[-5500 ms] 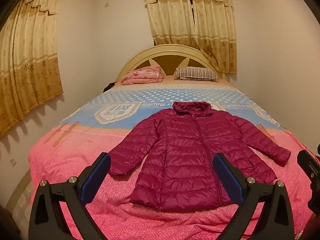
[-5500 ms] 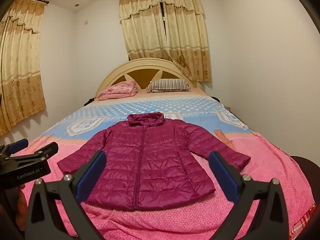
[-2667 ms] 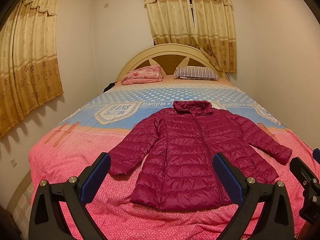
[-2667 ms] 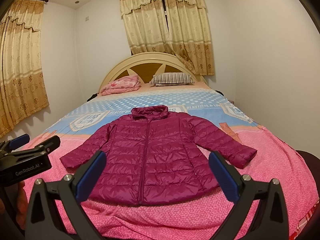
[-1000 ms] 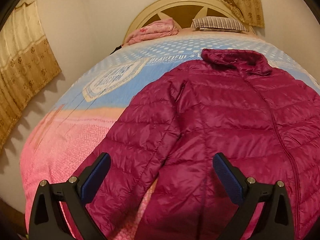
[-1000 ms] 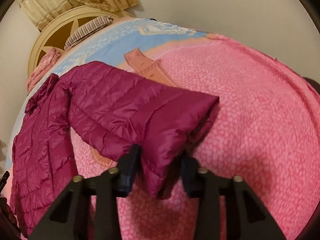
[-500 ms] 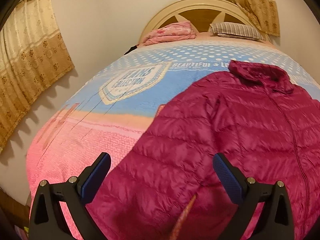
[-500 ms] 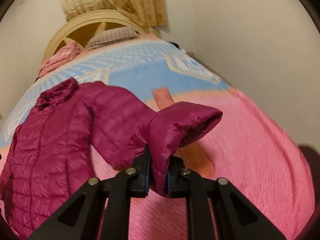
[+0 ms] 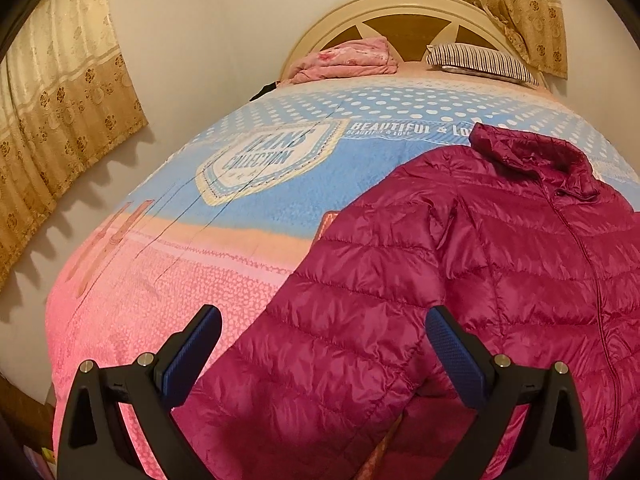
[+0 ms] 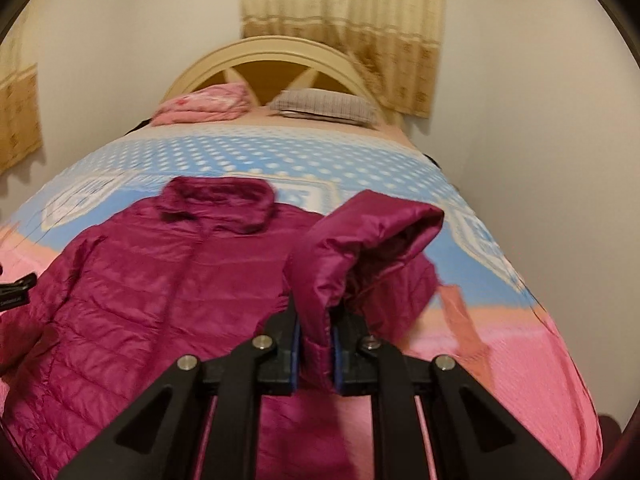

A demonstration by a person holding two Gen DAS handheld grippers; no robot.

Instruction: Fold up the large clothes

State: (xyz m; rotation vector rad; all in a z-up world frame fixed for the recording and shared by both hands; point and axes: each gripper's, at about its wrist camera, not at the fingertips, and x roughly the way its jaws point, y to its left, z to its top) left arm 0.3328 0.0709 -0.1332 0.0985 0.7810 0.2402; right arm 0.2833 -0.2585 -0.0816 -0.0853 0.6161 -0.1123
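A magenta quilted jacket (image 9: 500, 264) lies face up on the bed, collar toward the headboard. My left gripper (image 9: 320, 344) is open, its blue pads straddling the jacket's left sleeve (image 9: 320, 360) near the cuff, without gripping it. My right gripper (image 10: 316, 340) is shut on the cuff of the right sleeve (image 10: 360, 240) and holds it lifted above the jacket body (image 10: 152, 280). The raised sleeve bends over toward the jacket's middle.
The bed has a pink and blue bedspread (image 9: 192, 248). A folded pink blanket (image 9: 344, 58) and a striped pillow (image 9: 480, 62) lie by the cream headboard (image 9: 400, 12). Curtains hang on the left wall and behind the bed. A wall runs close along the right side (image 10: 540, 140).
My right gripper has carried the right sleeve up and leftward, over the jacket body. My left gripper has moved closer over the left sleeve, still open.
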